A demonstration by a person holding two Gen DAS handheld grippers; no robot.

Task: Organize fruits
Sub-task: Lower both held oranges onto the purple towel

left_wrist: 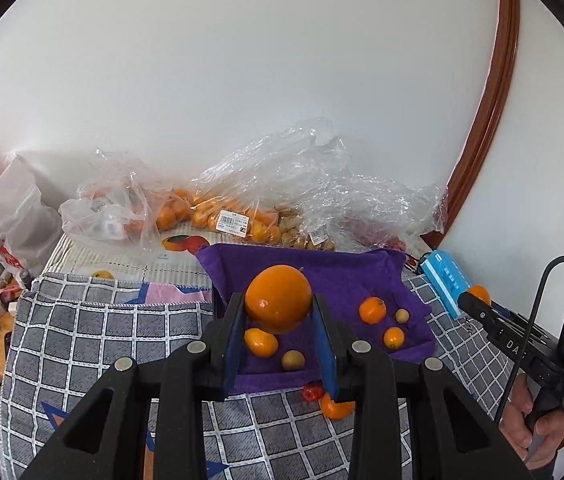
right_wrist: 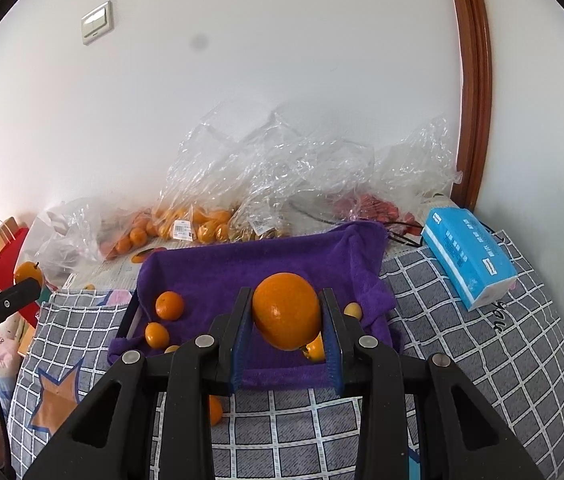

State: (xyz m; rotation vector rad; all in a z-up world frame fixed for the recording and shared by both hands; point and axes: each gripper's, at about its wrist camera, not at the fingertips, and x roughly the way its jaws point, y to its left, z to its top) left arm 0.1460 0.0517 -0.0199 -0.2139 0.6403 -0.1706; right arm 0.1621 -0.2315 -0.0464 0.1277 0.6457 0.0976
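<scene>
My left gripper (left_wrist: 278, 312) is shut on a large orange (left_wrist: 278, 298) and holds it above the purple-towel-lined tray (left_wrist: 345, 272). My right gripper (right_wrist: 286, 316) is shut on another large orange (right_wrist: 286, 310) above the same tray (right_wrist: 218, 268). Small oranges (left_wrist: 372, 310) and small yellowish fruits (left_wrist: 293, 359) lie in the tray. In the right wrist view, small oranges (right_wrist: 169, 305) lie at the tray's left. An orange (left_wrist: 335, 406) and a small red fruit (left_wrist: 312, 392) lie on the checked cloth in front of the tray.
Clear plastic bags of oranges (left_wrist: 222, 216) and other fruit lie against the wall behind the tray. A blue tissue pack (right_wrist: 467, 256) lies right of the tray. A white bag (left_wrist: 10, 208), red bag and small clutter stand at the left.
</scene>
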